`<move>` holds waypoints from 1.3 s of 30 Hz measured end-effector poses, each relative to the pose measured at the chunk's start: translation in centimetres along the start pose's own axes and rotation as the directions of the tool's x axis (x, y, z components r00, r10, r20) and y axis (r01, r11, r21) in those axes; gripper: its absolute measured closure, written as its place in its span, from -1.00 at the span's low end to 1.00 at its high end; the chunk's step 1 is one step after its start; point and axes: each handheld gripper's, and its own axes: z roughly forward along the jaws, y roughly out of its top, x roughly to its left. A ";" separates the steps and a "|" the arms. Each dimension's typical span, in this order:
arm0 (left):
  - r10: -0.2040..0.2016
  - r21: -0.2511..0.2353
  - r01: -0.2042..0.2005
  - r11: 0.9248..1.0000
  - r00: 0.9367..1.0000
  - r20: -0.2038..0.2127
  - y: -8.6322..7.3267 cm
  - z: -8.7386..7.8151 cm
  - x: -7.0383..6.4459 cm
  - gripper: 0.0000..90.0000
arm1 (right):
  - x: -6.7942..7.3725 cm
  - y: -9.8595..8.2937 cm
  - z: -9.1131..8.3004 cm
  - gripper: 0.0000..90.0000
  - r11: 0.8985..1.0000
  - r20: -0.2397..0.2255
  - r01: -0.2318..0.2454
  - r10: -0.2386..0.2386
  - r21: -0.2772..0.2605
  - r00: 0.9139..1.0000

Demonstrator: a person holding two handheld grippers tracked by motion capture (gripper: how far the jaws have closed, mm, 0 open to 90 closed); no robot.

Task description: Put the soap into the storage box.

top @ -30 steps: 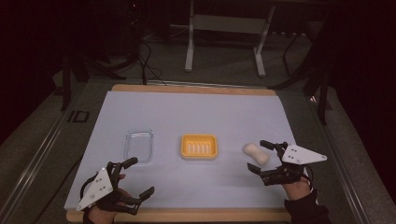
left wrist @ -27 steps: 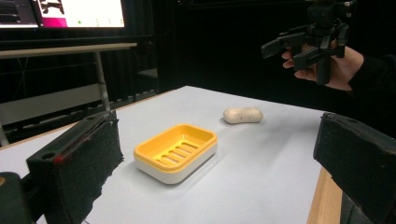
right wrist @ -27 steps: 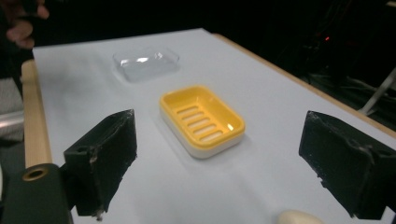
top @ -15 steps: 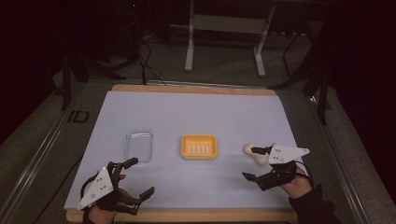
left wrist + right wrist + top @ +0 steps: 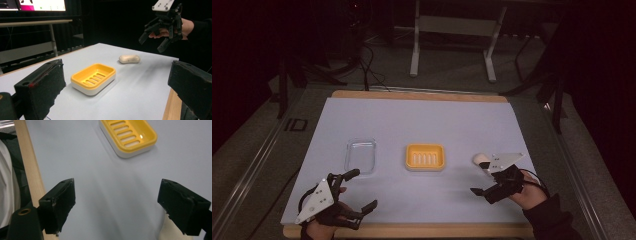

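Both grippers, left [image 5: 354, 192] and right [image 5: 484, 180], were spread wide and empty (the right hovering nearest the soap bar [image 5: 129, 59]), seemingly poised to lift it toward the yellow dish [image 5: 425, 156].

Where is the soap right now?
The soap lies on the table's right side in the high view, right of the yellow soap dish, with the open right gripper over it.

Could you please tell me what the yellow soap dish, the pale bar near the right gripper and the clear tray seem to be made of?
The soap dish looks like glossy moulded plastic: a yellow slotted insert over a white base, with highlights on its rim. The bar seems to be soap: matte, cream, rounded, faintly speckled. The clear tray looks like see-through plastic, possibly glass; the table shows through it.
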 end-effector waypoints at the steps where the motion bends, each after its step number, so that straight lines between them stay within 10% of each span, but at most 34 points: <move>1: -0.001 0.000 0.001 1.000 1.000 0.001 0.0 0.0 0.0 -0.98 | 0.0 0.0 0.0 -0.68 1.000 0.000 -0.005 0.005 0.006 1.000; 9: 0.003 0.011 -0.003 1.000 1.000 0.003 -0.1 0.1 0.0 -0.98 | -0.5 0.6 0.1 -0.68 0.993 -0.018 -0.020 0.023 0.114 1.000; 20: 0.009 0.015 -0.009 1.000 1.000 0.011 -0.1 0.2 -0.1 -0.98 | -0.9 1.1 0.8 -0.67 0.956 -0.038 -0.024 0.037 0.293 0.999; 35: 0.012 0.019 -0.012 1.000 1.000 0.011 -0.2 0.2 -0.1 -0.98 | -1.7 1.9 1.7 -0.71 0.876 -0.056 -0.076 0.117 0.477 0.992; 39: 0.012 0.020 -0.013 1.000 1.000 0.012 -0.2 0.2 -0.1 -0.98 | -1.9 2.2 2.2 -0.69 0.836 -0.071 -0.085 0.147 0.542 0.987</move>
